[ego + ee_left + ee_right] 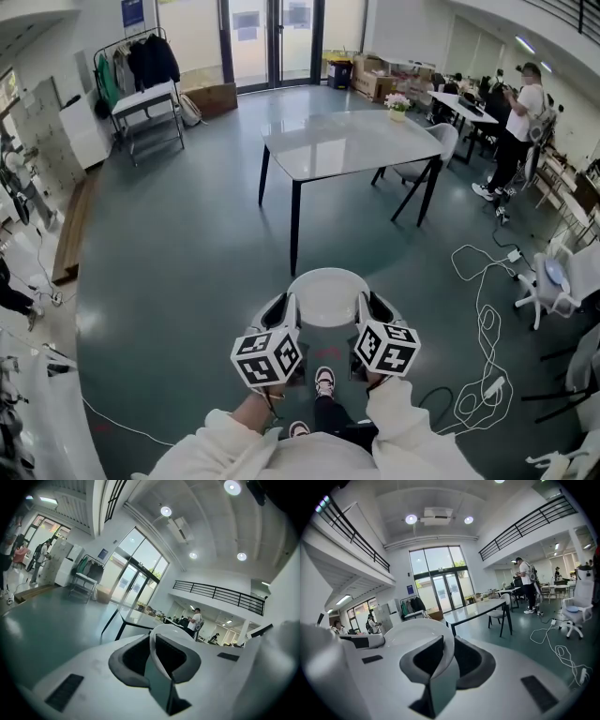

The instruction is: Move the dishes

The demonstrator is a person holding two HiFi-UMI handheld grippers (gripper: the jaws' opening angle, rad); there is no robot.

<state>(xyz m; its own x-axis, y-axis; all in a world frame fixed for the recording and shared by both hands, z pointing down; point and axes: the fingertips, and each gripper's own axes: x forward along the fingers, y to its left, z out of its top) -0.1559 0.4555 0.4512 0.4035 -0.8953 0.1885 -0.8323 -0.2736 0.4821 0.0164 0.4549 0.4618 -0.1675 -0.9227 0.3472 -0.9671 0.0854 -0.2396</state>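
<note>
Two-handed carry: white plate [327,296] in mid-air over floor, rim clamped between fingers of left gripper [282,312] and right gripper [367,311]; next likely onward to bench [352,142], kept level

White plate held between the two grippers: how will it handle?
The white plate looks rigid, probably ceramic, so likely breakable if dropped. Its glossy rim may slip in the left gripper and right gripper, each pinching only an edge.
</note>
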